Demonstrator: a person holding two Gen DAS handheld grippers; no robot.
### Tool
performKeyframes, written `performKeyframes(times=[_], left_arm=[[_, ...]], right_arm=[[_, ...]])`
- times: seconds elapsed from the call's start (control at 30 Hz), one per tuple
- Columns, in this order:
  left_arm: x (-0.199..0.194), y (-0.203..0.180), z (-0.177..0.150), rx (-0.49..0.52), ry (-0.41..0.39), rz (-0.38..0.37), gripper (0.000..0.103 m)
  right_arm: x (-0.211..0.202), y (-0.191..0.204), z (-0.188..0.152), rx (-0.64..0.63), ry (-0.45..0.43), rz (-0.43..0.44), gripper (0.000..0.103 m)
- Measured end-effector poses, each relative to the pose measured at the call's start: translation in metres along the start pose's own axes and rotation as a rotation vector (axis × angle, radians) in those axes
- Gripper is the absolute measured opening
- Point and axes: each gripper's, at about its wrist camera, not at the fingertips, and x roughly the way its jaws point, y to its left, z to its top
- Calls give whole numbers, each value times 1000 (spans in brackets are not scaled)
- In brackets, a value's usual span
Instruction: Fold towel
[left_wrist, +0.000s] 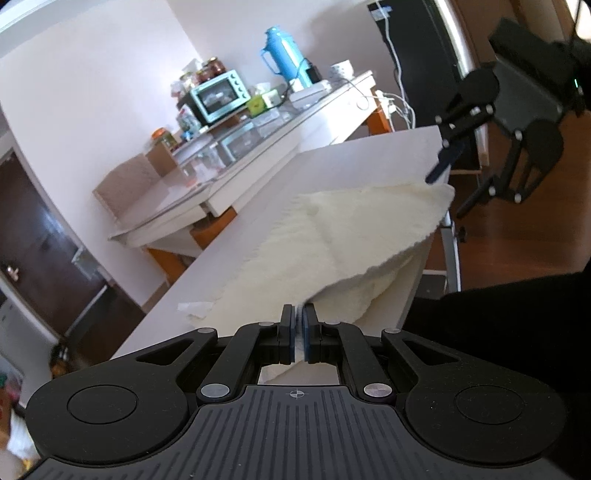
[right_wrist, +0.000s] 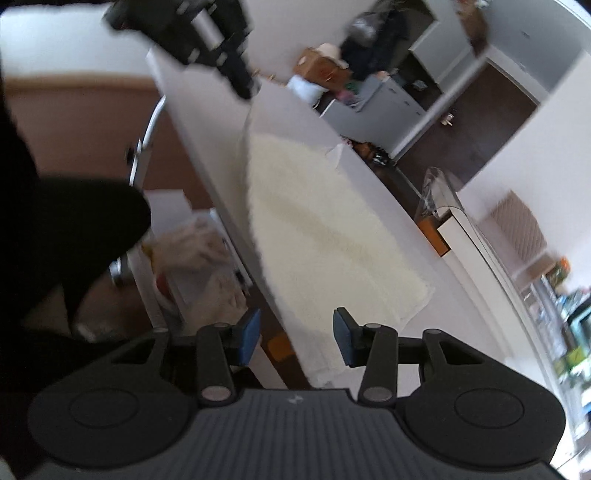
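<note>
My left tongs (left_wrist: 299, 325) are closed on a corner of the cream towel (left_wrist: 332, 236), lifting it off the white desk (left_wrist: 229, 258) at its near edge. My right tongs (right_wrist: 296, 336) stand partly open with nothing pressed between the pads; the towel's edge lies below them.

Progress: early. The towel lies lengthwise along the desk, mostly flat; one lifted corner and a layer tucked beneath suggest a first fold starting, though blur in the right view leaves that uncertain. Squaring and further folds are left.

The left view alone shows the grip and raised flap; the right view alone shows the towel's full spread and its far corner
</note>
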Motion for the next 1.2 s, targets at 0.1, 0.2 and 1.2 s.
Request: performKeyframes(times=[0.1, 0.2, 1.2], left_arm=[[-1, 4, 1, -24, 9, 5, 4], [-2, 5, 1, -30, 14, 5, 4], [69, 90, 34, -203, 88, 177, 4]], right_arm=[[1, 0, -8, -19, 13, -3, 35], [-2, -3, -13, -13, 6, -6, 16], [63, -127, 44, -23, 21, -164, 3]])
